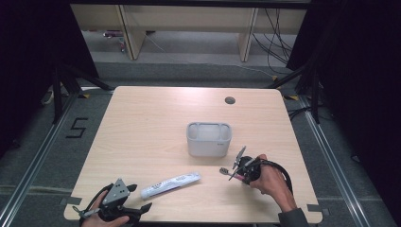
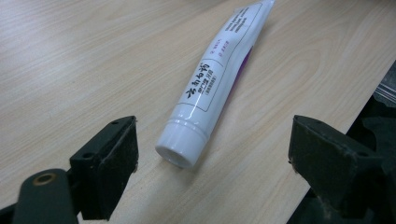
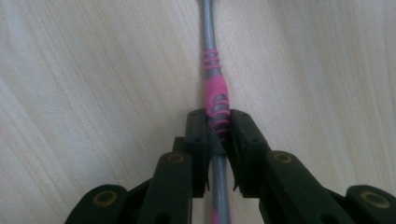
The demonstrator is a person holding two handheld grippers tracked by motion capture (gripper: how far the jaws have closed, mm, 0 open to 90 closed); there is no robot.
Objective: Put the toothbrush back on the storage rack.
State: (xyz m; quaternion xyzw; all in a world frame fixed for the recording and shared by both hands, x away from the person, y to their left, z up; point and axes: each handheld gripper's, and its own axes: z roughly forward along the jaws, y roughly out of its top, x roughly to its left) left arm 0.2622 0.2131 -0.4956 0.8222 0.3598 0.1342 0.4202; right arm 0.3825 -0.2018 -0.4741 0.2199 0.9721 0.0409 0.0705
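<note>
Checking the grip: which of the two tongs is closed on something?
The right tongs, clamped on the pink-and-grey toothbrush. The left tongs stand open, the white tube lying untouched between them.

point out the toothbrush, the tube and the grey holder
toothbrush (image 3: 215,95): right gripper view, on the pink grip of its handle
tube (image 2: 210,84): left gripper view, on its printed white body
holder (image 1: 208,146): high view, on its front wall

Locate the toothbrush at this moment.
In the right gripper view, the toothbrush lies on the table, clamped by the right gripper, right of the tube.
</note>
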